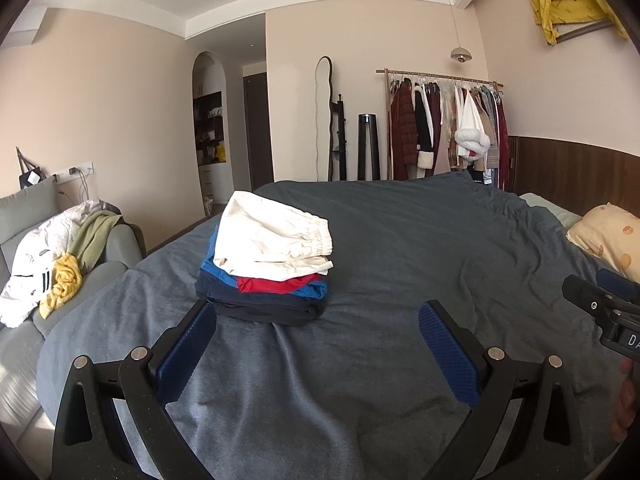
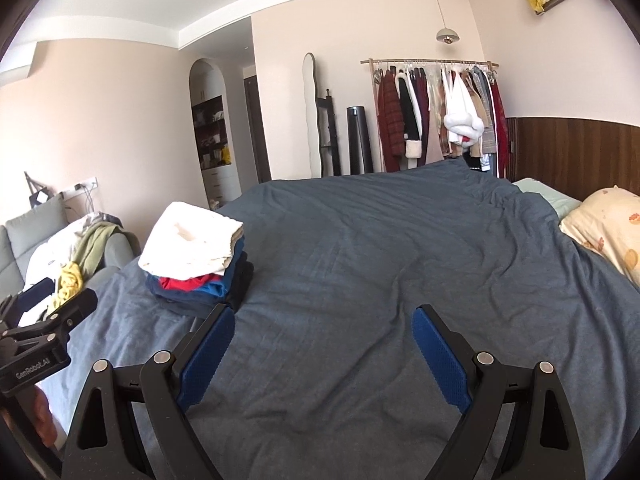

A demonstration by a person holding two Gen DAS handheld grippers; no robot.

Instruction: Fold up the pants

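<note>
Left hand-held gripper point(image 1: 316, 344) and right hand-held gripper point(image 2: 324, 348) held wide apart, nothing gripped, near folded stack point(image 1: 268, 264) on bed point(image 1: 420, 248). Stack judged finished; next unfolded pants to be fetched.

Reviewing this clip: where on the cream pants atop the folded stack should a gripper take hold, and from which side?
Probably the elastic waistband of the cream pants, approached from the stack's right side over the bare duvet. That gathered edge overhangs the garments beneath, so one jaw could slide under it; the left gripper hangs open nearby.

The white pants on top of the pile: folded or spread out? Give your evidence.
Folded. The white pants form a compact layered rectangle atop the stack of clothes, elastic waistband doubled at one edge.
</note>
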